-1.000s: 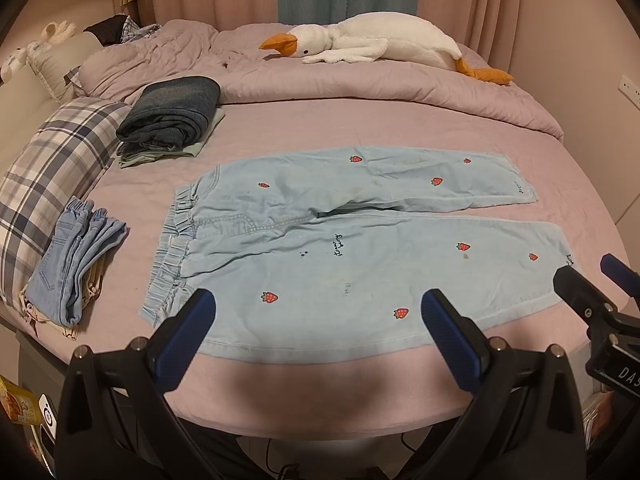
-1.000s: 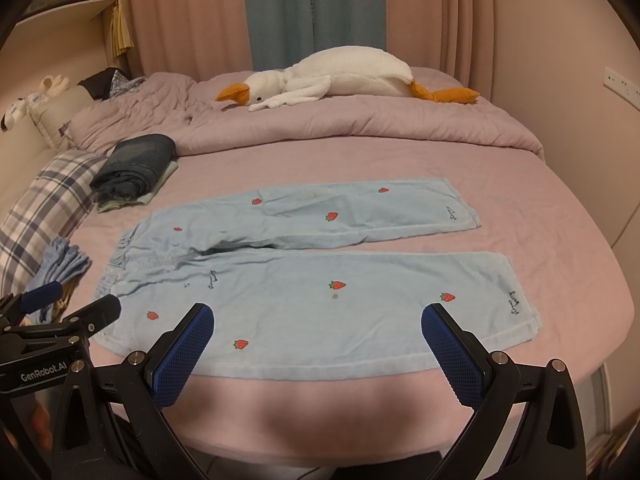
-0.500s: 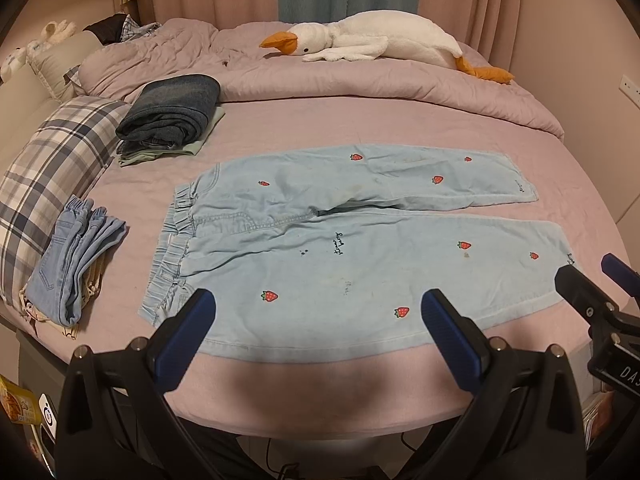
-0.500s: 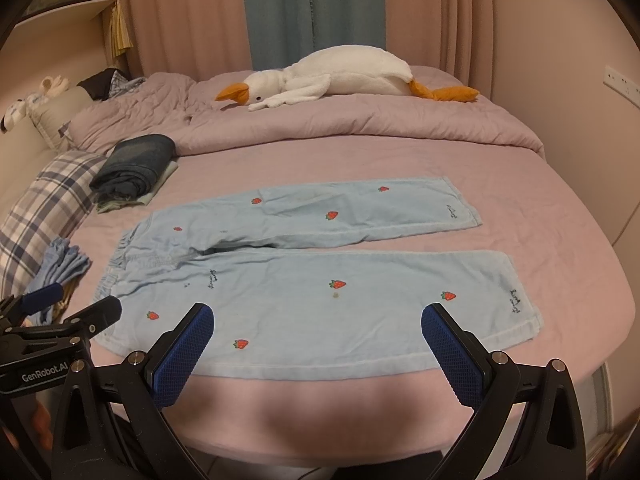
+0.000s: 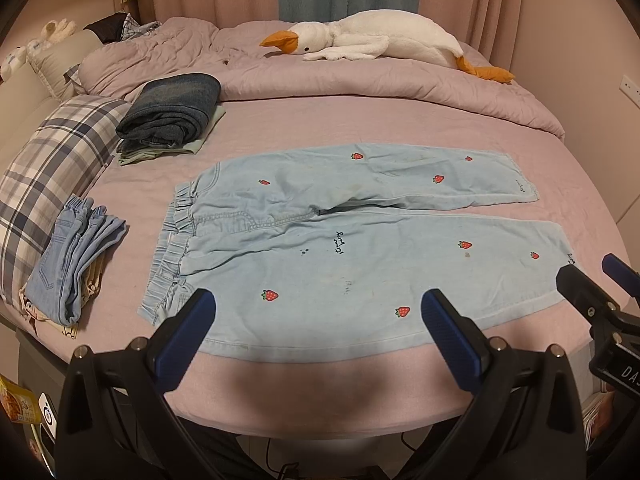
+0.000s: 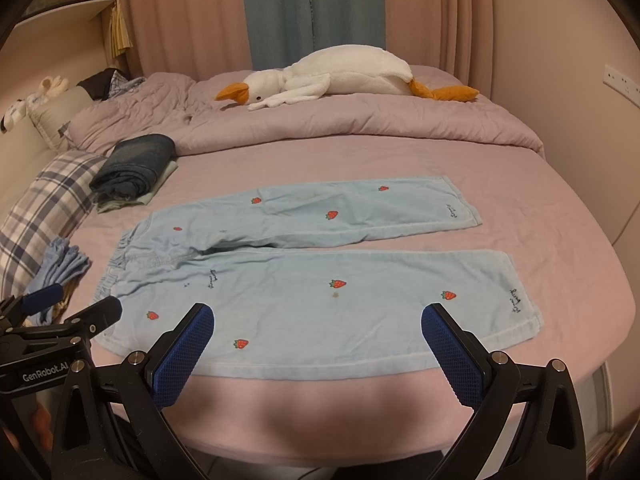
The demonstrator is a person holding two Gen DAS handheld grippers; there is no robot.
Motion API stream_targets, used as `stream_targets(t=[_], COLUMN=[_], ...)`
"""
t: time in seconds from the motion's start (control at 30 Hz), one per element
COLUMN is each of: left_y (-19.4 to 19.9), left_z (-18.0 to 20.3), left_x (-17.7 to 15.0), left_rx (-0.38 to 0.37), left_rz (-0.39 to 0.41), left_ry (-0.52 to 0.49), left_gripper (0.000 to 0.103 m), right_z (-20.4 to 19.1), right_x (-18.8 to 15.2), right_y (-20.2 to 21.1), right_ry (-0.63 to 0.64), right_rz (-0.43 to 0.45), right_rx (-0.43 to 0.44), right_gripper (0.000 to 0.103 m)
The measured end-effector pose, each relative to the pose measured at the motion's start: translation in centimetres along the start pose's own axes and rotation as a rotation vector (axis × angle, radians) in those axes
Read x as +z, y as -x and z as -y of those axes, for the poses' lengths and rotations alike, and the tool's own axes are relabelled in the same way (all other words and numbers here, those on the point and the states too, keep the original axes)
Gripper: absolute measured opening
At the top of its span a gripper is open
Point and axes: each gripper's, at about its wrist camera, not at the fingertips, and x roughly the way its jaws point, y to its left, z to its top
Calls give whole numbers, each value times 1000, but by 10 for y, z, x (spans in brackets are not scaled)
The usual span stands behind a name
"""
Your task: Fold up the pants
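Both pairs of my blue-padded fingers stand spread wide with nothing between them: the left gripper (image 5: 318, 322) hovers at the bottom of its frame over the near edge of the cloth, and the right gripper (image 6: 318, 340) does the same in its own view, each just short of the fabric and touching nothing. Filling the middle of both frames, the light blue denim pants with small red strawberry patches (image 5: 352, 240) lie flat on the pink bedsheet (image 5: 320, 120), gathered elastic waistband (image 5: 176, 240) toward the left, two leg hems toward the right, the legs parted by a narrow gap. I judge this cloth soft and limp, light enough to lift with one pinch but sure to sag and drag if held at one point only; thin denim should hold a crease fairly well and not slip on my textured pads. The waistband is the thickest part, so that is a good bite for my left side, while the near hem (image 6: 520, 300) at the lower right suits my right. Taking both ends of the near leg together should let me carry it over the far leg without bunching. Upper left of the frame holds a folded dark blue jeans stack (image 5: 170, 114); a long white plush goose (image 5: 380, 38) lies across the top.
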Motion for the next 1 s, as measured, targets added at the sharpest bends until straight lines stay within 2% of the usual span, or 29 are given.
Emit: stream_targets(t=[0.07,0.13,0.23,0.27,0.33,0.4,0.47,0.57,0.63,0.67,0.7,0.77,0.87,1.0], left_y=[-2,-6,-23,-36,-53,-69,-78,-79,-76,-73,-74,-79,-93,-107], left_z=[-1,-6,-22,-32,-48,-62,-72,-85,-87,-83,-81,-83,-94,-105], left_x=[-2,-3,-5,-8,-15,-21,-22,-27,-35,-45,-54,-68,-84,-102], left_rx=[-10,-61,-138,-170,-206,-214,-239,-284,-204,-107,-39,9,3,7], left_rz=[-3,-24,-95,-144,-184,-202,-185,-107,-52,-18,3,12,-28,-41], left_ry=[3,29,131,183,260,304,286,114,-77,-237,-346,-466,-527,-572], left_gripper=[103,103,103,103,103,103,103,103,103,102,102,102,96,95], right_z=[0,0,-4,-8,-16,-27,-38,-56,-75,-80,-85,-97,-101,-102], right_x=[0,0,-2,-5,-10,-20,-31,-51,-75,-85,-91,-111,-119,-116], right_y=[0,0,-1,-1,-5,-11,-19,-35,-51,-58,-63,-80,-99,-111], right_ry=[0,-1,14,44,98,172,253,400,570,625,663,781,833,842], right_rz=[-1,2,13,32,46,65,74,77,59,48,40,33,12,53], right_rx=[0,2,4,15,19,43,75,110,152,163,169,174,178,192], right_gripper=[103,103,103,103,103,103,103,103,103,103,100,92,82,82])
